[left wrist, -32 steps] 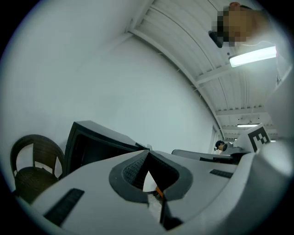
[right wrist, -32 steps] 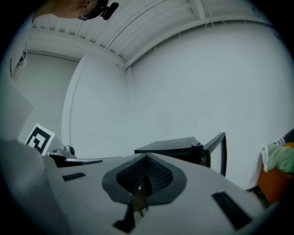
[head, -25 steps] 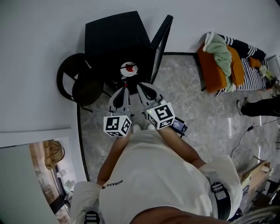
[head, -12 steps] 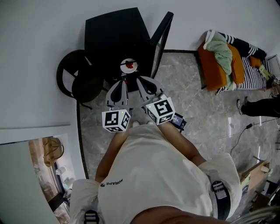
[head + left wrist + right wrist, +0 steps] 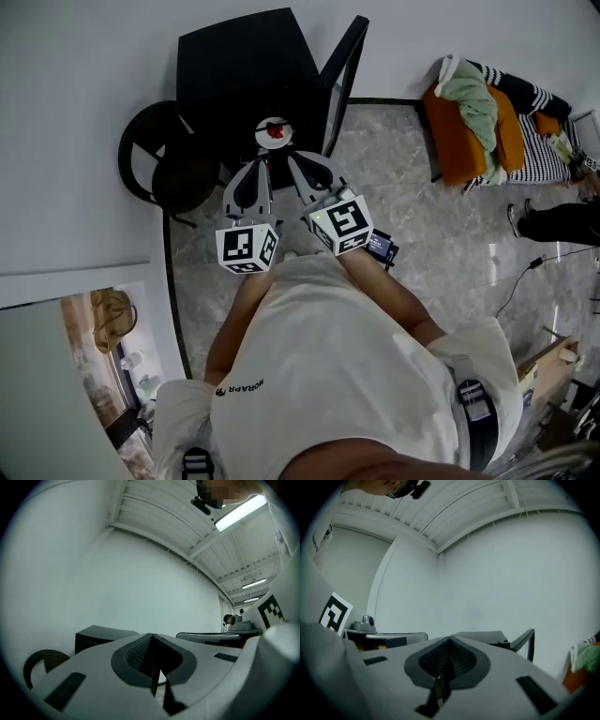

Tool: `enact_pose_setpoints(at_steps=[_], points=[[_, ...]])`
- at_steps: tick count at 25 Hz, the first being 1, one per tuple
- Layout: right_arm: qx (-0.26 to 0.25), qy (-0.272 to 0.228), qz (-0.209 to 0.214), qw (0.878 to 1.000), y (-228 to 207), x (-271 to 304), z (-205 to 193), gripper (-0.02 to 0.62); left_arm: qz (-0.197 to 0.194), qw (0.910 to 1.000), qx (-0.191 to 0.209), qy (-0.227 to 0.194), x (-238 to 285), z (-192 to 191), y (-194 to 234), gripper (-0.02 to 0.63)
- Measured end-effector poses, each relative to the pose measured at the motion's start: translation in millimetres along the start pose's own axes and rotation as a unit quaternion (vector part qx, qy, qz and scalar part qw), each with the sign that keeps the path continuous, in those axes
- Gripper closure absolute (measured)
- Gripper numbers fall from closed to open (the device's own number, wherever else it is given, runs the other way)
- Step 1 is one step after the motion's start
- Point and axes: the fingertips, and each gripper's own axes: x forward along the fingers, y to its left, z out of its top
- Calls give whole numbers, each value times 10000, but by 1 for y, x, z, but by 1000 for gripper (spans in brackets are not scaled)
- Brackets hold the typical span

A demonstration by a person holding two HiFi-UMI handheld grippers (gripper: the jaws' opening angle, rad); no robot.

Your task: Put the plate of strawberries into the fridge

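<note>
A small white plate (image 5: 274, 133) with red strawberries hangs in front of the open black fridge (image 5: 239, 66). Its door (image 5: 345, 75) stands swung out to the right. My left gripper (image 5: 264, 161) and right gripper (image 5: 292, 157) both point level at the fridge and meet at the plate's near rim. In the left gripper view the left gripper (image 5: 154, 686) is shut, with a pale sliver of rim between its pads. The right gripper view shows the right gripper (image 5: 439, 688) shut on a thin pale edge as well. The fridge's inside is dark and hidden.
A round black chair (image 5: 155, 169) stands left of the fridge, close to my left gripper. An orange seat piled with clothes (image 5: 473, 127) is at the right by the wall. A person's legs (image 5: 553, 223) and a cable (image 5: 525, 281) lie on the marble floor at far right.
The plate and the two grippers have edged slightly toward the fridge. Both grips look the same as before.
</note>
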Motion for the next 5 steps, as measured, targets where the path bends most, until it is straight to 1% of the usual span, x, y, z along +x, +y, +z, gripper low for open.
enact_pose_setpoints(at_steps=[5], points=[[13, -16, 23, 10000, -2, 4, -2, 583, -24, 10000, 14, 30, 4, -3, 1, 606]])
